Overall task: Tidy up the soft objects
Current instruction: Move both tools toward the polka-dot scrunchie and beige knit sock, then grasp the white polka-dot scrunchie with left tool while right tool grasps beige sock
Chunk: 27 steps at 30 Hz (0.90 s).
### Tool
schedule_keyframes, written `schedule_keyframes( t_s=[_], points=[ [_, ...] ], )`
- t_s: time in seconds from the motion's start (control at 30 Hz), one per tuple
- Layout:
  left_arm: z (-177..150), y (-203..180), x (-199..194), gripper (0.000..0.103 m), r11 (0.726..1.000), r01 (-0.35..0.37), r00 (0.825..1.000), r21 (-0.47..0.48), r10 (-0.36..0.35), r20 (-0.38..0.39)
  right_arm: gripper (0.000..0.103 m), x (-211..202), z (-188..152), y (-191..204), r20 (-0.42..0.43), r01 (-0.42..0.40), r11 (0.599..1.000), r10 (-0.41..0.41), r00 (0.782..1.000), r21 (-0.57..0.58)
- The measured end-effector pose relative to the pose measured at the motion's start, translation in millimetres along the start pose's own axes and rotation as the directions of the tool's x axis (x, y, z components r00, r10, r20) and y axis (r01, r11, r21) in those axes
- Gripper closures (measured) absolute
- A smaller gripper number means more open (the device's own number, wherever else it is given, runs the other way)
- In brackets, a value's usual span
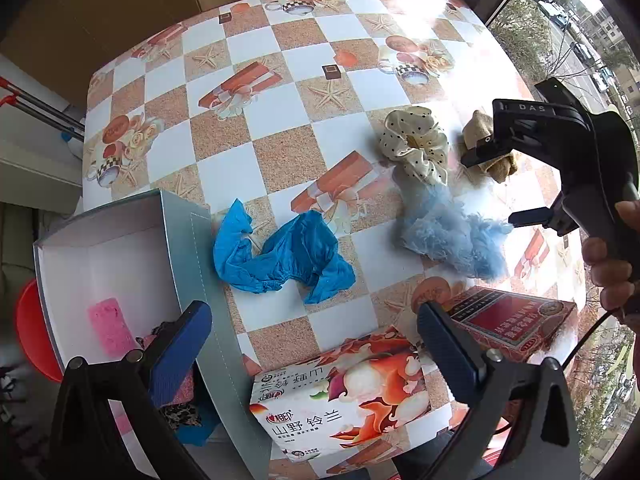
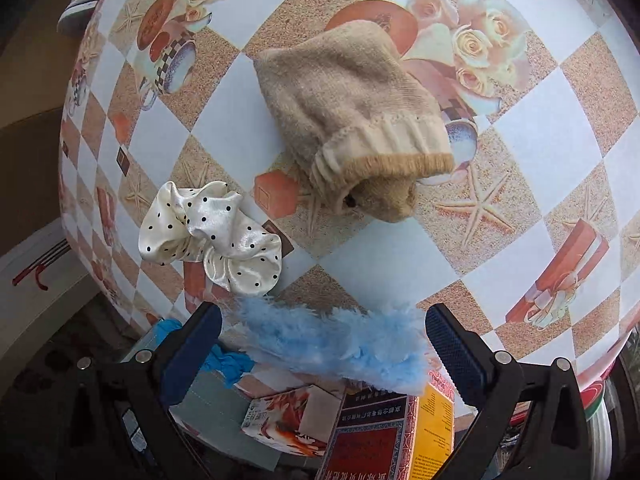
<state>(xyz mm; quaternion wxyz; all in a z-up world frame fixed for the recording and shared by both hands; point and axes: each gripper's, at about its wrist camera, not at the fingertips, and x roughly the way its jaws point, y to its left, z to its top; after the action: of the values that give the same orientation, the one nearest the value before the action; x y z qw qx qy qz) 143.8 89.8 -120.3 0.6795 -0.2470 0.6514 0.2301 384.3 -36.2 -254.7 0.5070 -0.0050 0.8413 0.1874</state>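
Both hand-held grippers wide apart, right one (image 2: 324, 344) over the fluffy blue sock (image 2: 340, 344), left one (image 1: 316, 344) by the box (image 1: 192, 240).

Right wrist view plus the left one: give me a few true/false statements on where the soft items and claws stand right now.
1. The right claw is open above the fluffy blue piece. True.
2. The beige sock is already in the box. False: it lies on the table.
3. The polka-dot scrunchie lies apart from the sock. True.
4. The left claw grips the blue shoe cover. False: it is open and holds nothing.
5. A pink item sits inside the grey box. True.
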Motion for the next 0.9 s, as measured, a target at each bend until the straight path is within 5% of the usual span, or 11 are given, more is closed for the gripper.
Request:
schedule_keyframes(
  t_s=[0.2, 0.43, 0.57, 0.67, 0.77, 0.9],
  points=[
    [37, -18, 3, 0.000, 0.999, 0.016, 1.000, 0.042, -0.016, 0.008, 0.000, -42, 24, -30, 0.083, -0.157, 0.974, 0.145, 0.986, 0.166],
    [93, -64, 60, 0.000, 0.995, 0.054, 0.996, 0.087, -0.047, -0.073, 0.000, -46, -12, -68, -0.132, -0.339, 0.915, 0.372, 0.919, 0.218],
    [114, -89, 87, 0.000, 0.994, 0.042, 0.997, 0.100, -0.034, -0.076, 0.000, -64, -24, -79, -0.134, -0.275, 0.953, 0.291, 0.947, 0.124],
    [126, -101, 102, 0.000, 0.996, 0.002, 0.998, 0.088, 0.003, -0.058, 0.000, -88, 1, -64, 0.035, -0.101, 0.994, 0.103, 0.994, -0.051],
    [133, -100, 115, 0.000, 0.999, -0.033, 0.998, 0.037, 0.035, -0.051, 0.000, -90, 30, -40, 0.205, 0.081, 0.985, -0.049, 0.977, -0.151],
    [138, -90, 129, 0.000, 0.995, -0.094, 0.995, -0.021, 0.093, -0.047, 0.000, -63, 60, -19, 0.215, 0.077, 0.980, -0.036, 0.976, -0.184]
  ],
)
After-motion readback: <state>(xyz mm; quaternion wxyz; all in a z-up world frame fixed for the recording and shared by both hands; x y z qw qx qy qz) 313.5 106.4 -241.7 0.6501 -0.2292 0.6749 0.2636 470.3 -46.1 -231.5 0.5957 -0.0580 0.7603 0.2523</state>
